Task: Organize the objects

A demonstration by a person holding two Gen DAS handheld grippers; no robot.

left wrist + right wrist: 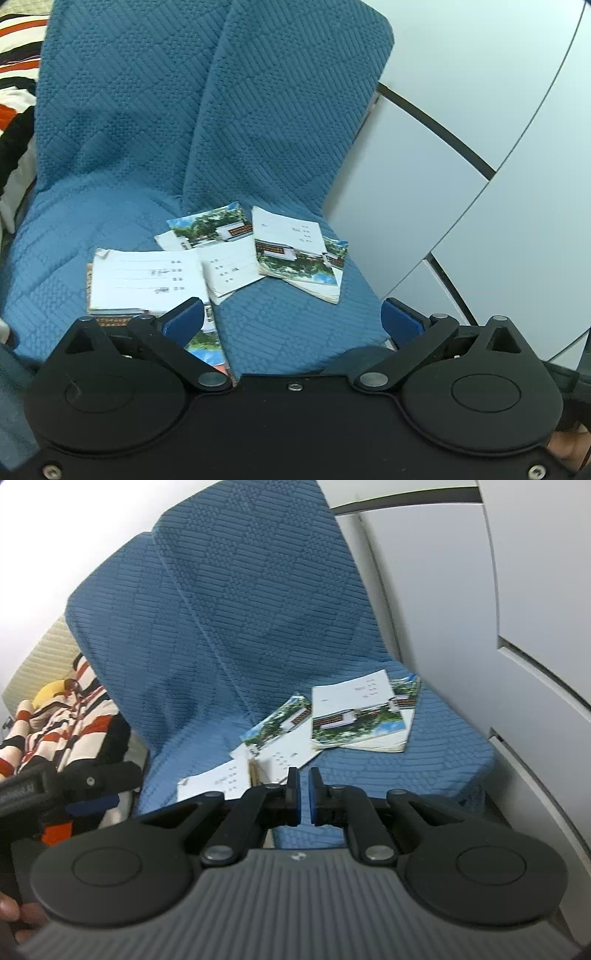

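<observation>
The left gripper gapes wide, empty, above the near edge of a blue-covered chair. The right gripper is nearly closed, holding nothing. Booklets lie scattered on the seat

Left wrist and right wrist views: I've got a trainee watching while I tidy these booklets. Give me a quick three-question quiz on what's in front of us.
1. True or false: the left hand-held gripper holds a booklet.
2. What do the booklets lie on?
A. a bare wooden table
B. a seat under a blue quilted cover
C. the floor
3. Fill in: the right hand-held gripper is ____, with nothing between its fingers.

Key
1. False: its jaws stand wide apart and empty; the nearest booklet lies on the seat behind its left finger.
2. B: they lie scattered and overlapping on the covered seat.
3. Shut: only a thin slit shows between the blue pads.
</observation>
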